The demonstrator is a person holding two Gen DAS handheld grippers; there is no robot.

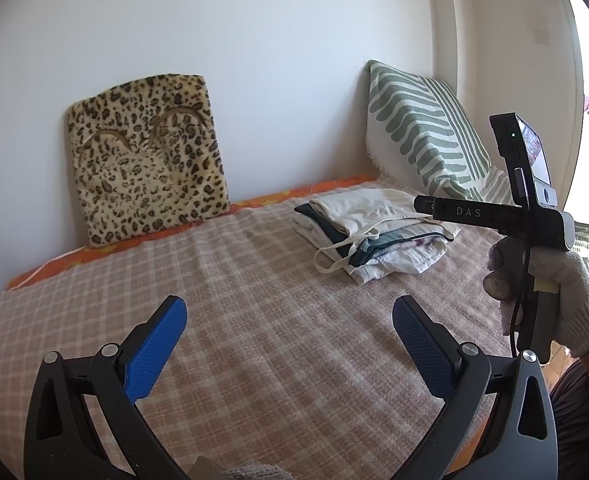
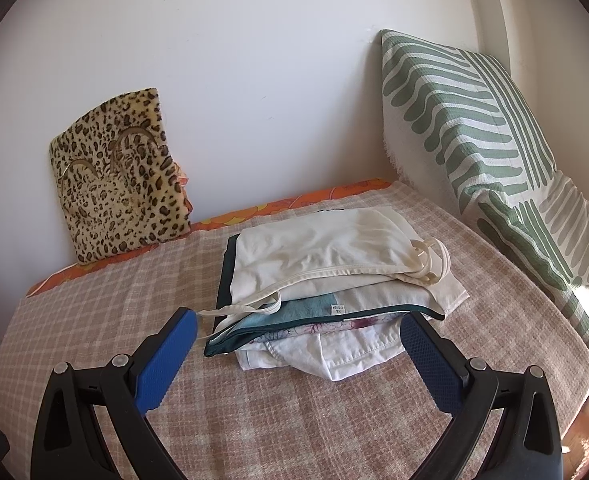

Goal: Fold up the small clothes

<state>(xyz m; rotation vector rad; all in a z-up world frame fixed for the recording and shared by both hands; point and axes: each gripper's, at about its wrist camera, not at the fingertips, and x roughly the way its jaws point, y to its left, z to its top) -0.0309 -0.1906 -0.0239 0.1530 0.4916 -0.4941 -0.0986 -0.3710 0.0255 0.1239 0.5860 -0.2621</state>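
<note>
A stack of folded small clothes (image 2: 326,284) lies on the checked blanket (image 2: 294,412); a cream top with thin straps is uppermost, over a teal-edged piece and white garments. The stack also shows in the left wrist view (image 1: 374,232), at the far right of the bed. My right gripper (image 2: 298,332) is open and empty, its blue fingers just in front of the stack's near edge. My left gripper (image 1: 288,320) is open and empty above bare blanket (image 1: 214,280), left of the stack. The right gripper's body (image 1: 534,216), held by a gloved hand, shows in the left wrist view.
A leopard-print cushion (image 2: 122,176) leans on the white wall at the back left. A green-and-white striped pillow (image 2: 474,140) leans in the right corner. An orange sheet edge (image 2: 278,204) runs along the wall. The bed's right edge drops off toward a sunlit floor.
</note>
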